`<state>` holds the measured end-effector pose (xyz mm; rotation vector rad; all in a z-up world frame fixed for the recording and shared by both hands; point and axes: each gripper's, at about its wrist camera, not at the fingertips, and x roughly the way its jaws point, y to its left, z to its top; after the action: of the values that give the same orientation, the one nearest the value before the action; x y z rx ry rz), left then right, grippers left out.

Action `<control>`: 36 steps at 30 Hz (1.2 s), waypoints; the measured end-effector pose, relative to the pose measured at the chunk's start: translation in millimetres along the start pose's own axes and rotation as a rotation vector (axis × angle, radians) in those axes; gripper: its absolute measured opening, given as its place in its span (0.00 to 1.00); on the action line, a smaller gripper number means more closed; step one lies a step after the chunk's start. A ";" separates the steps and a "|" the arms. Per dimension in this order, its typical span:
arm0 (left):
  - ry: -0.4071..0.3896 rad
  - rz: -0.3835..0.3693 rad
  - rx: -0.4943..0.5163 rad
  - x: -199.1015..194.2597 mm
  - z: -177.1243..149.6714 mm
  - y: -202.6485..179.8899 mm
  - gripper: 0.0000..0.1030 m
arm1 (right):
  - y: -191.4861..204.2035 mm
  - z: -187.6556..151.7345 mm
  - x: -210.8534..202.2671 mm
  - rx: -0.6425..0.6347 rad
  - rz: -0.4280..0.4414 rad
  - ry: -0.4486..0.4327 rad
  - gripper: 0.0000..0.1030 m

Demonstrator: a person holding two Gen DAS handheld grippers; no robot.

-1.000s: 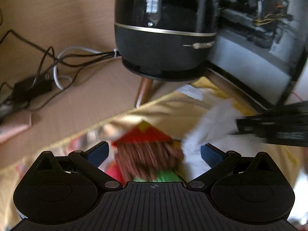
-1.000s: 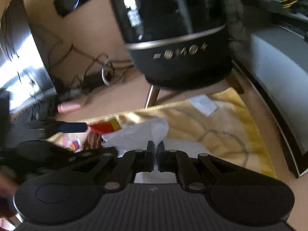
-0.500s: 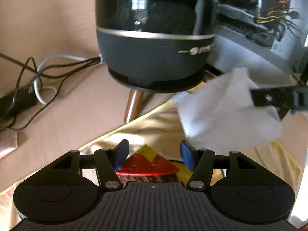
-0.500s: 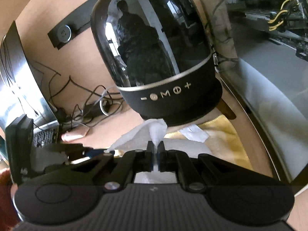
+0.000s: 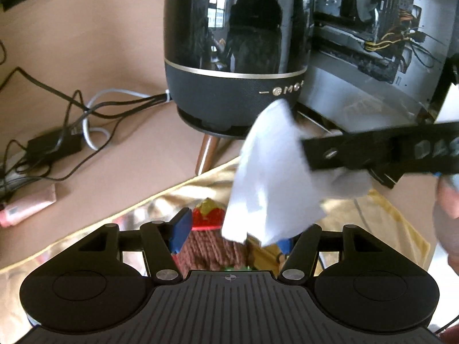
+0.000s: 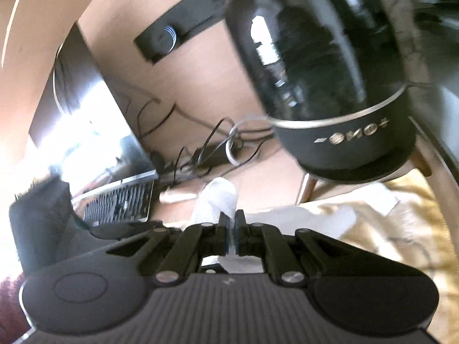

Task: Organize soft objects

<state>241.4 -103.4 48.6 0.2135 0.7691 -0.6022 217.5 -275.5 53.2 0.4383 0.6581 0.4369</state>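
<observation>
White crumpled tissue (image 5: 272,180) hangs pinched in your clenched right gripper (image 6: 232,229) and could snag your left gripper (image 5: 232,235), spread around the brown-haired knitted doll (image 5: 212,246).

tissue (image 5: 272,177) hangs before the speaker (image 5: 235,57), above the cloth (image 5: 381,218).

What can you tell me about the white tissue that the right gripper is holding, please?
The white tissue is a thin, crumpled sheet, soft paper by its look, with creases and loose pointed corners. The right gripper is shut on it near one edge, so it hangs in the air, draping down in front of the black speaker and above the yellow cloth. Its lower corners dangle over the left gripper, whose jaws stand open around a knitted doll. Nothing else visibly touches it.
</observation>
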 end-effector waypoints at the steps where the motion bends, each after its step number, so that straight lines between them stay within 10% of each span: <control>1: -0.003 0.005 0.000 -3.0 -2.0 -0.8 0.63 | 2.1 -1.9 2.8 -0.005 -0.002 0.013 0.05; 14: 0.024 -0.007 -0.016 -16.8 -21.2 -0.8 0.69 | 2.2 -30.3 17.2 -0.023 -0.034 0.144 0.05; 18: 0.040 -0.087 -0.013 -25.0 -29.6 5.0 0.91 | -6.9 -42.0 16.4 -0.013 -0.080 0.196 0.05; 25: 0.051 -0.041 -0.037 -10.8 -9.1 30.3 0.91 | -34.5 -49.3 3.1 0.075 -0.134 0.176 0.05; 34: 0.285 -0.108 0.045 93.8 34.3 35.1 0.92 | -53.2 -36.0 -15.9 0.137 -0.168 0.097 0.05; 36: 0.314 -0.144 0.073 99.8 33.1 31.7 0.72 | -56.3 -32.9 -21.1 0.149 -0.178 0.074 0.05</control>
<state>335.3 -133.7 0.4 0.3267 1.0734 -0.7437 194.7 -324.5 11.1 0.5016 0.7978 0.2372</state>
